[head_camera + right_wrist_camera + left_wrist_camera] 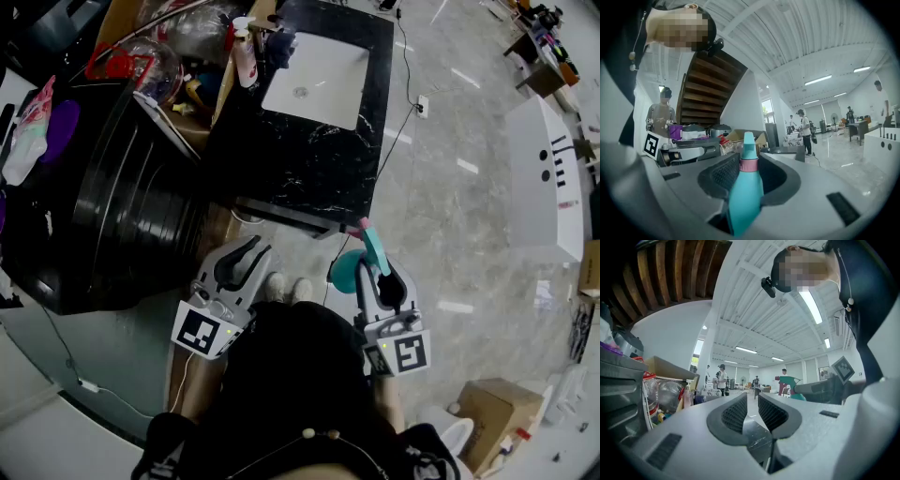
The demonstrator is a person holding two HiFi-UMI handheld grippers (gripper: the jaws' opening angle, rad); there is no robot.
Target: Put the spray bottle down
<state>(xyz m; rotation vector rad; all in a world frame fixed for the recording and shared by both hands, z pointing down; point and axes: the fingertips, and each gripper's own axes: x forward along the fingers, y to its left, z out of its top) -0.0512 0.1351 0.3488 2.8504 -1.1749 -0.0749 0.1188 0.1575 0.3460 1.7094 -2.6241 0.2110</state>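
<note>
Right tongs [749, 161]: clamping on the teal spray bottle [744, 192], its nozzle pointing out ahead.
Left tongs [752, 399]: standing slightly apart, gripping nothing.

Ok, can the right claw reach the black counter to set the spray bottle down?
Probably yes. The right claw, closed on the spray bottle, is held just short of the black counter's near corner, with only open floor between them. The counter's near part looks bare, so nothing seems to block the way.

Grey left claw [255, 249]; black top [281, 375]
</note>
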